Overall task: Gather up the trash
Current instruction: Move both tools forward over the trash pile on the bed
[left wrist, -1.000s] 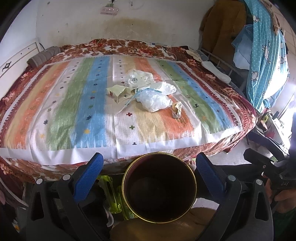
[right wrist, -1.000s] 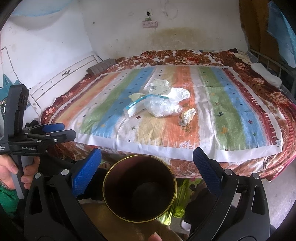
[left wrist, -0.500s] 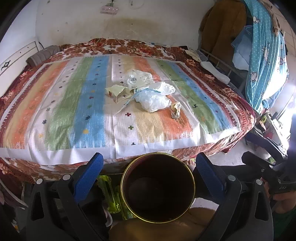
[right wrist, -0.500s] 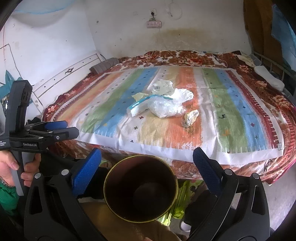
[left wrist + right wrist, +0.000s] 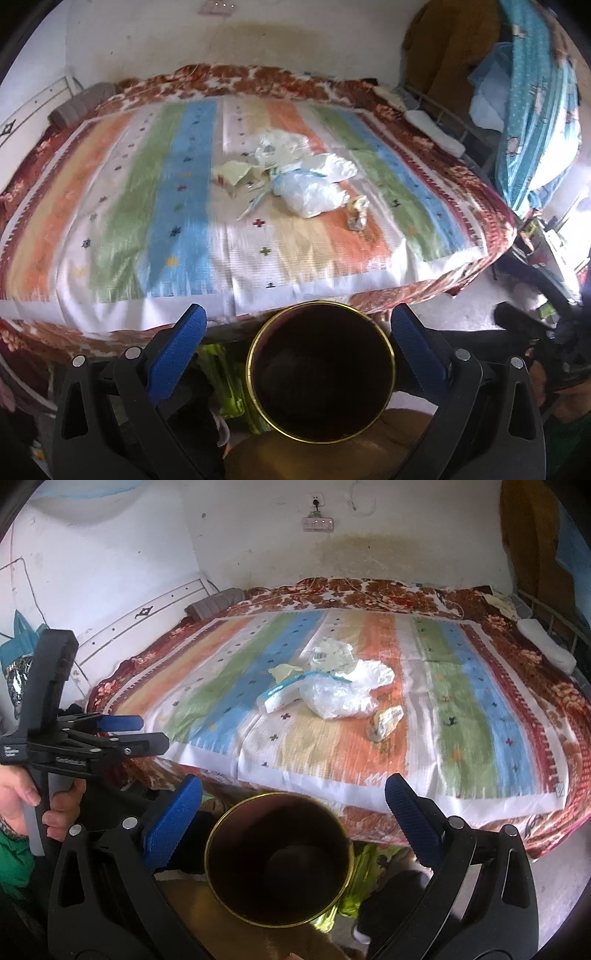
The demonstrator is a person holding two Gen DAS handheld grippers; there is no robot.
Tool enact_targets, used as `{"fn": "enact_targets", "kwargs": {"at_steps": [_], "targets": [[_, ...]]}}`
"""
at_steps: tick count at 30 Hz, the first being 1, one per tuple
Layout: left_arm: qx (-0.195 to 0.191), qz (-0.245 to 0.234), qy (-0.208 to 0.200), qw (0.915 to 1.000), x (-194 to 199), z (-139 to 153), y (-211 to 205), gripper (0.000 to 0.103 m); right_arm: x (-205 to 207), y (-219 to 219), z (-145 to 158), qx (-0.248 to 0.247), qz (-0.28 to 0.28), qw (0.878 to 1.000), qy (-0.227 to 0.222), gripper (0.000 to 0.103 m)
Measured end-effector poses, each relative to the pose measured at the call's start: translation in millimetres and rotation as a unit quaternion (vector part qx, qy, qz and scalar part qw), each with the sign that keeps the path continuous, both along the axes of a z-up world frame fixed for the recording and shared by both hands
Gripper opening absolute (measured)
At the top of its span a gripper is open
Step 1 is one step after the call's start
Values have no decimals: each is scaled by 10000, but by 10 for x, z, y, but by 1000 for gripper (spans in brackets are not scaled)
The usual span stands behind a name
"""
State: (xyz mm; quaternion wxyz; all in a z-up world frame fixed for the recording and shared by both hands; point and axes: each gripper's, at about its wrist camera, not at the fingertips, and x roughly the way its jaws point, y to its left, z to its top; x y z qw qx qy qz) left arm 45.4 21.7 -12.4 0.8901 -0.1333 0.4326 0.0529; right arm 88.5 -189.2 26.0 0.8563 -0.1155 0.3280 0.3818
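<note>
A heap of trash lies mid-bed: a clear plastic bag, a white bag, a crumpled printed wrapper, a pale green carton, a white-and-blue box and a small crumpled wrapper. A brass-rimmed dark bin stands before the bed, between both grippers' jaws. My left gripper and right gripper are open, empty and short of the bed.
The bed carries a striped cloth over a floral blanket. A grey roll lies at its far left corner. Clothes and a blue curtain hang at the right. A green object sits under the bed edge.
Both grippers have drifted slightly towards the bed, so the bed and trash look a little larger. The trash and the bin have not moved.
</note>
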Motion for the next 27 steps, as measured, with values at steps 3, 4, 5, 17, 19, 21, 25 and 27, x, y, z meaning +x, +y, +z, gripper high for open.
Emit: {"fn": "enact_targets", "kwargs": {"at_steps": [3, 4, 5, 17, 19, 21, 25, 27], "targets": [[148, -81, 38, 9999, 121, 34, 1, 97, 127, 30, 89, -236, -21, 9994, -235, 94], [254, -117, 30, 9996, 180, 55, 7, 97, 173, 42, 97, -313, -36, 9991, -283, 94], [346, -110, 48, 9993, 219, 64, 15, 97, 219, 52, 96, -388, -53, 9987, -315, 94], [593, -93, 558, 9966, 763, -47, 236, 97, 483, 375, 18, -840, 180, 9959, -276, 94], [683, -191, 597, 9957, 849, -71, 224, 97, 526, 442, -12, -867, 234, 9957, -233, 94], [813, -284, 626, 9943, 926, -92, 207, 97, 562, 467, -25, -864, 242, 9957, -215, 94], [788, -374, 686, 9938, 1041, -128, 242, 97, 683, 511, -63, -824, 226, 9963, -28, 94], [729, -369, 706, 9942, 1098, -150, 268, 97, 776, 515, -93, -817, 146, 9965, 91, 94]]}}
